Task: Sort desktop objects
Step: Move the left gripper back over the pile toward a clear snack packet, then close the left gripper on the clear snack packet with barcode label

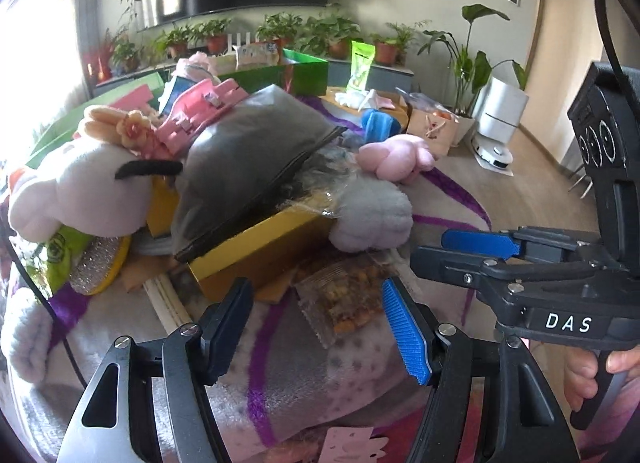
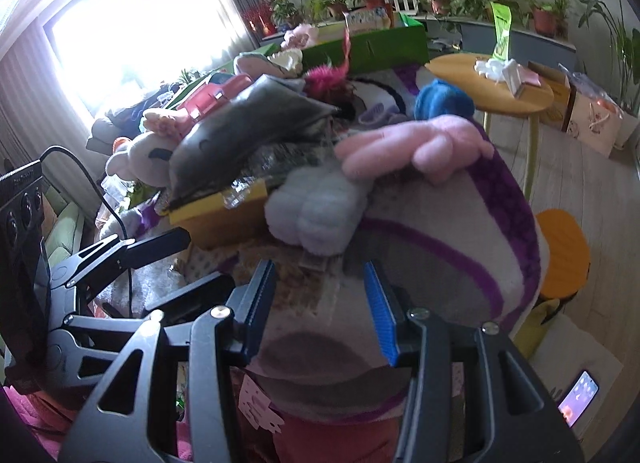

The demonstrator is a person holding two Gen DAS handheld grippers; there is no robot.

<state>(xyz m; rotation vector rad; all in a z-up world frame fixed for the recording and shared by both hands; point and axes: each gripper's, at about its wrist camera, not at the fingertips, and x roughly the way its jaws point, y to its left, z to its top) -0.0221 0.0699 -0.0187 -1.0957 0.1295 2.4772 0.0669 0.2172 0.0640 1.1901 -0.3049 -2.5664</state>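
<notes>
Left to right across the pile on the purple-patterned fleece blanket (image 1: 280, 391):
- White plush toy (image 1: 76, 191): soft, light, squashes; take it by the body, not the ear.
- Grey zip pouch (image 1: 248, 151): limp fabric, lying across the gold box (image 1: 256, 251). Box is stiff card with a glossy, probably slippery face; grip it across the short edges.
- Clear snack packet (image 1: 344, 299): thin crinkly film, light, loose contents. My guess is it's the next pick, so pinch a sealed edge.
- Pale plush paw (image 1: 372, 215): fluffy, compressible.

Left gripper (image 1: 316, 327): fingers apart, nothing between them, packet just ahead. Right gripper (image 2: 320, 303): fingers apart, empty, above the same packet (image 2: 304, 283).
</notes>
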